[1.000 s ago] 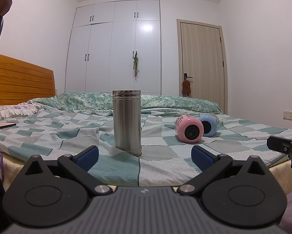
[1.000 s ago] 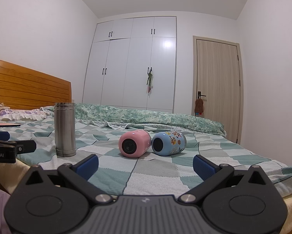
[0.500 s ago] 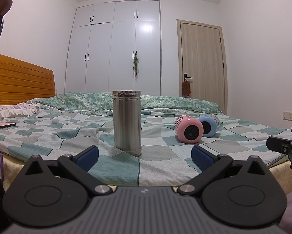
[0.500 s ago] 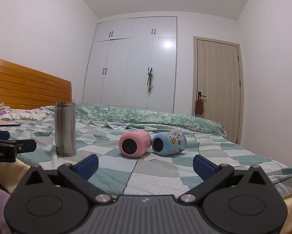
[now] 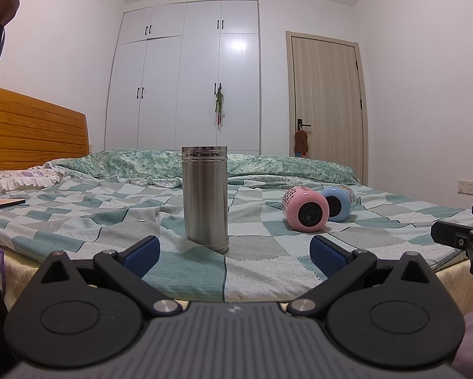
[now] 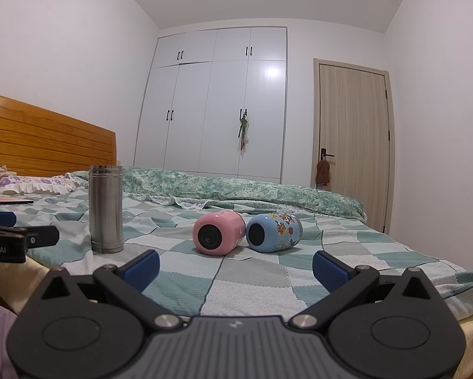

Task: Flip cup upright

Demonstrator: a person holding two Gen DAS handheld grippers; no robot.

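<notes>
A steel cup (image 5: 205, 198) stands upright on the checked bedspread (image 5: 110, 221); it also shows in the right wrist view (image 6: 106, 208). A pink cup (image 5: 306, 209) and a blue cup (image 5: 339, 202) lie on their sides, touching, bases toward me; they show in the right wrist view as pink cup (image 6: 219, 233) and blue cup (image 6: 272, 233). My left gripper (image 5: 235, 256) is open and empty, in front of the steel cup. My right gripper (image 6: 235, 267) is open and empty, in front of the two lying cups.
A wooden headboard (image 5: 34, 129) is at the left, pillows (image 6: 31, 183) below it. A folded green quilt (image 5: 268, 165) lies along the bed's far side. White wardrobe (image 5: 186, 75) and a door (image 5: 326, 101) stand behind. A flat book (image 5: 2, 203) lies at the left.
</notes>
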